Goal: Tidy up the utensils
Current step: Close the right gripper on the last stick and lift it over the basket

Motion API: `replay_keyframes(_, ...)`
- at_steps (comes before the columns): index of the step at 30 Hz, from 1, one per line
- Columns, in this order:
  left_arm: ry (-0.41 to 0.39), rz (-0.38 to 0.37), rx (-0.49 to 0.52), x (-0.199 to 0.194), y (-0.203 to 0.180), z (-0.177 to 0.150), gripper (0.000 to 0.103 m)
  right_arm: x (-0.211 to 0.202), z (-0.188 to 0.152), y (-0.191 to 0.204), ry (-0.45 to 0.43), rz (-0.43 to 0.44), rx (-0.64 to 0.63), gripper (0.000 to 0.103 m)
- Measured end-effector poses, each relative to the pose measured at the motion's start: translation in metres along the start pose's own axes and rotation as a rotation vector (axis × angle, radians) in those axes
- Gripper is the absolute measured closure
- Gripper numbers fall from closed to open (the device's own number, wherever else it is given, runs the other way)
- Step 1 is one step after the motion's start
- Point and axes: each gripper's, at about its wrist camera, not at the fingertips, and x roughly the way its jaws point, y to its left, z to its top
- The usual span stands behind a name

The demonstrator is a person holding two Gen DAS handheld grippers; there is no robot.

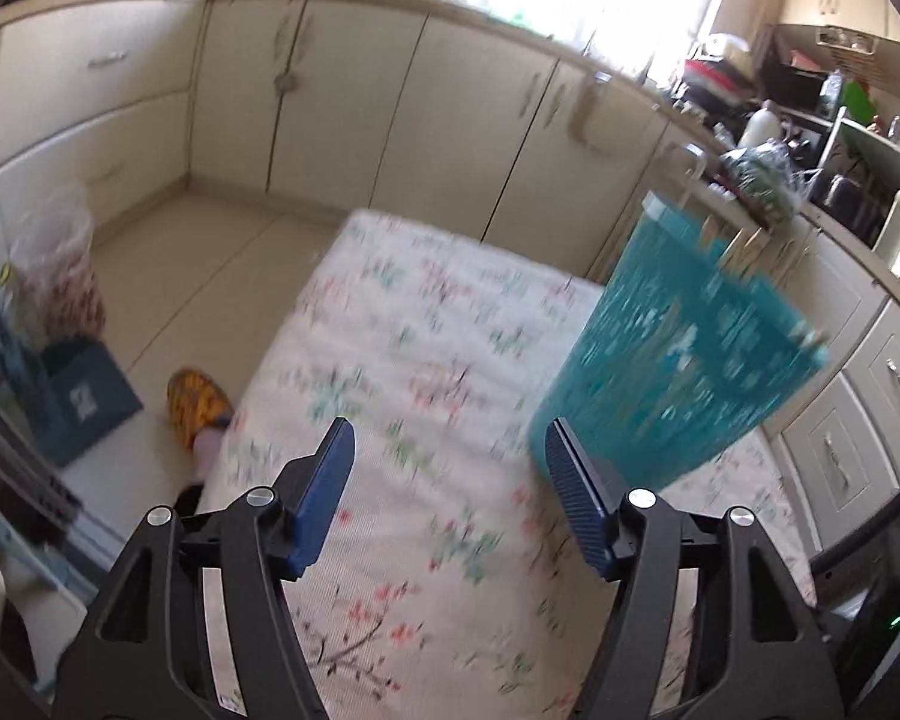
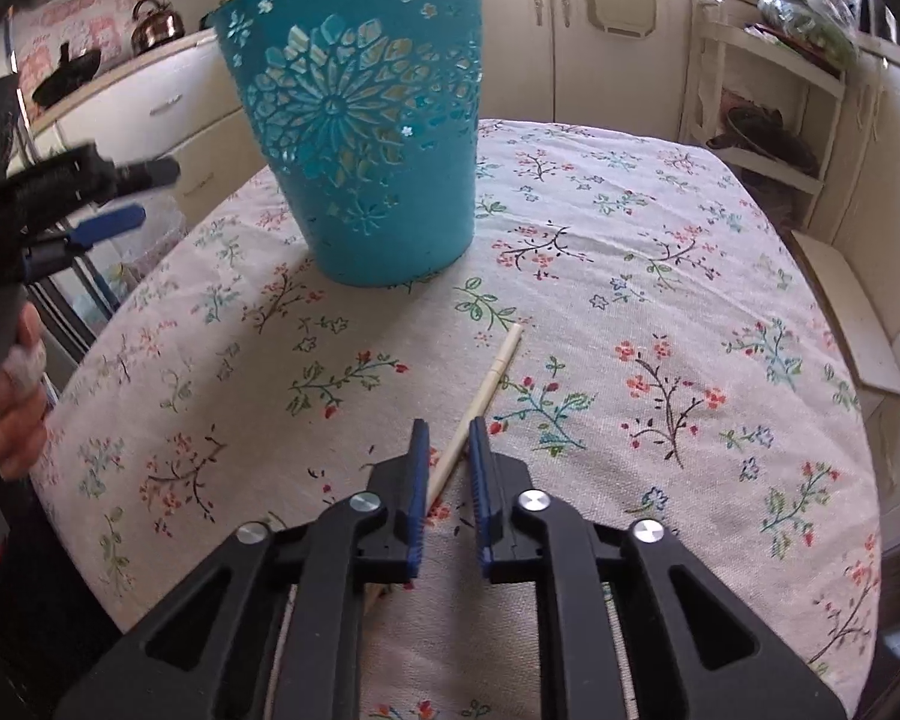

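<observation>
Right gripper point(image 2: 448, 450) jaws clamp a chopstick point(image 2: 491, 385) pointing up-right, toward the far table edge; left gripper point(image 1: 450, 456) jaws apart, empty.

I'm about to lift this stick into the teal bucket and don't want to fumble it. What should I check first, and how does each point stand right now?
1. Right tongs closed around the chopstick: ok, the pads sit on either side of it near its lower end.
2. Grip firm enough to lift: cannot tell; the hold is far from the stick's middle, so it may tilt.
3. Teal bucket upright on the tablecloth: ok.
4. Bucket has room: cannot tell; sticks already poke above its rim in the left wrist view.
5. Left tongs open and empty: ok.
6. Left tongs clear of the path: ok, off to the bucket's side.
</observation>
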Motion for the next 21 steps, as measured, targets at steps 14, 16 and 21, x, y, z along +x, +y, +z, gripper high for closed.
replay_keyframes(14, 0.073, 0.014, -0.036, 0.02, 0.008, -0.023, 0.031, -0.062, 0.024, -0.049, -0.155, 0.423, 0.389, 0.097)
replay_keyframes(16, 0.073, 0.013, -0.04, 0.02, 0.008, -0.023, 0.031, -0.08, 0.038, -0.049, -0.221, 0.459, 0.4, 0.097)
replay_keyframes(21, 0.069, 0.015, -0.03, 0.02, 0.006, -0.023, 0.031, -0.112, 0.106, -0.04, -0.439, 0.491, 0.379, 0.097)
